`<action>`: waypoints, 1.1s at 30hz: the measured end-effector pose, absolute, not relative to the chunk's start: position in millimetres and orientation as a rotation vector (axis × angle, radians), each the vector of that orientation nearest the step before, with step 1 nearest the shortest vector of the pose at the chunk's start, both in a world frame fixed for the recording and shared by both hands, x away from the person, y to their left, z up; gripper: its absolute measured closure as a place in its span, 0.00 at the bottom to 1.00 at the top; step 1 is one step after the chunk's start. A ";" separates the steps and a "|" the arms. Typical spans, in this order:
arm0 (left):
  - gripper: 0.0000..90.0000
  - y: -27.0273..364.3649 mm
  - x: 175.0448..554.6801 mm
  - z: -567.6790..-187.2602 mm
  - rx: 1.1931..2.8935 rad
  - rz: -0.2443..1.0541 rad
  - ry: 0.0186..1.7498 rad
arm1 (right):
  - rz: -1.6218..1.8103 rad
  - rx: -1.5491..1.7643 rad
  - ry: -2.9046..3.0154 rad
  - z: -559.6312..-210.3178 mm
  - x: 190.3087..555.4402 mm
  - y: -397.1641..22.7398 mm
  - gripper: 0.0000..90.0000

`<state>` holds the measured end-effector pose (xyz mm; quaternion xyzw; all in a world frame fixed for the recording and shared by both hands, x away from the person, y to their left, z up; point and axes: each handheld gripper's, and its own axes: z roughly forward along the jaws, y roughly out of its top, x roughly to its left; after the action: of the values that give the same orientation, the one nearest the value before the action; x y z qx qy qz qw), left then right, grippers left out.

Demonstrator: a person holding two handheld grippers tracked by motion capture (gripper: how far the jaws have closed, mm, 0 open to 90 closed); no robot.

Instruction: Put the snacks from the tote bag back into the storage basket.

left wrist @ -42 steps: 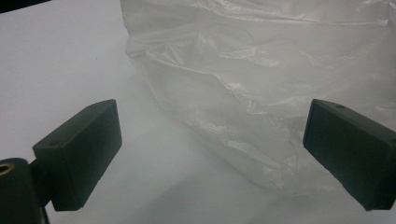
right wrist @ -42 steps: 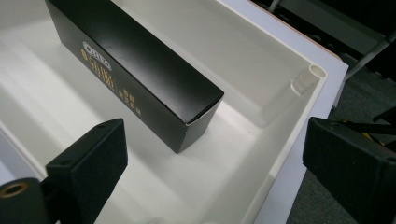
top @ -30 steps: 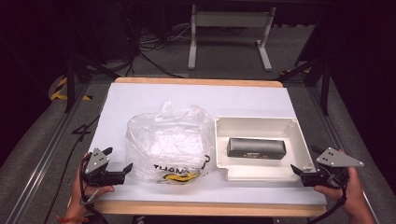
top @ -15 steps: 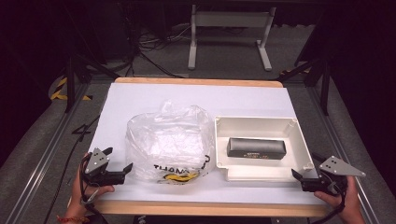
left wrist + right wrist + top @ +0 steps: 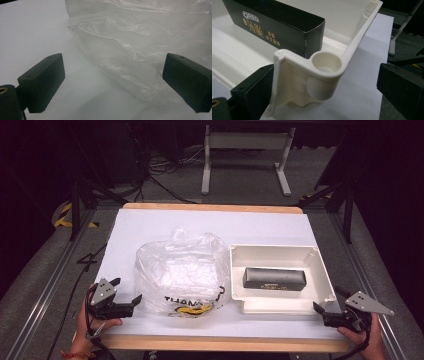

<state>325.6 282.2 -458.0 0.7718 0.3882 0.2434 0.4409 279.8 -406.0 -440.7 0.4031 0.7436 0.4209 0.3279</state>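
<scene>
The black Oreo box [image 5: 274, 278] is lying flat inside the white plastic tray [image 5: 322, 270], which is sitting toward the right side of the table [image 5: 210, 225], near its front edge. In the right gripper view the box's far end is running out of frame, and only the tray's near right corner with its round socket is showing. The gold lettering on the box is too small to read in the high view. Just left of the tray, the crumpled clear plastic bag [image 5: 180, 270] is bearing black print and a yellow mark, partly folded under and hard to read. The right gripper [image 5: 320, 312] is sitting with jaws spread around the tray's corner, touching nothing visibly. The left gripper [image 5: 134, 301] is resting near the front left corner, jaws spread, just beside the bag.
</scene>
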 end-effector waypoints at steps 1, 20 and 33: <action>0.06 282.3 325.7 -458.0 1.916 0.603 0.965 | 1.107 1.051 1.940 -440.5 279.0 -406.3 0.04; 0.06 281.9 323.6 -458.1 1.913 0.610 0.945 | 1.178 1.021 1.876 -446.2 272.0 -410.7 0.04; 0.06 282.3 324.3 -458.0 1.909 0.613 0.959 | 1.233 1.025 1.837 -446.8 269.0 -415.9 0.04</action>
<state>324.3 282.3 -458.0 0.7697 0.3868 0.2473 0.4435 269.0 -415.9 -446.8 0.3946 0.7074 0.4748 0.3442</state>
